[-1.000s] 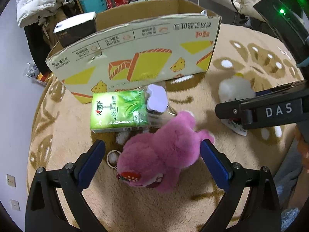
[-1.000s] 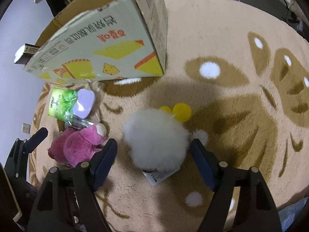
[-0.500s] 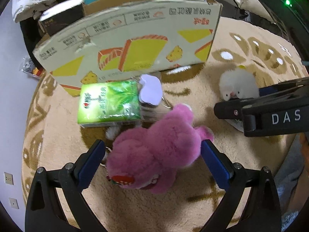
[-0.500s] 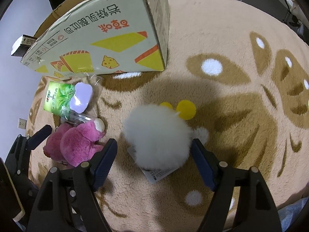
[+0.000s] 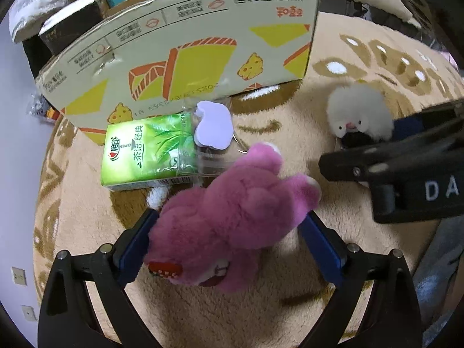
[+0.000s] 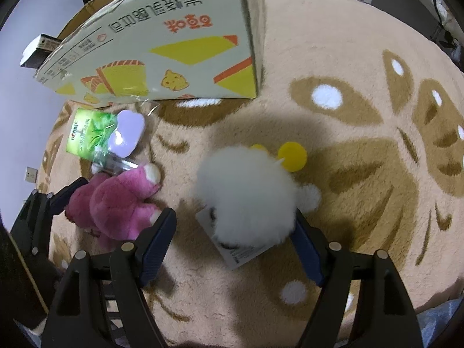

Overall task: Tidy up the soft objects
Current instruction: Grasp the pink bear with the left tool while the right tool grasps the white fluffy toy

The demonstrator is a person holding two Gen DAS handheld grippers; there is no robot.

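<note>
Patterned rug [image 6: 348, 58], cardboard box [image 5: 185, 49] contents unseen

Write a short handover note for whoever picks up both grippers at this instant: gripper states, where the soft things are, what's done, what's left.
Left gripper: open, its fingers either side of the pink plush; no squeeze visible.
Right gripper: open, straddling the white fluffy toy; no squeeze visible.
Both toys lie on the rug, in front of the cardboard box. Green tissue pack and clear bag with a lilac item lie by the box.
Done: nothing moved into the box that these views show.
Left: grasp, lift and sort everything.
</note>
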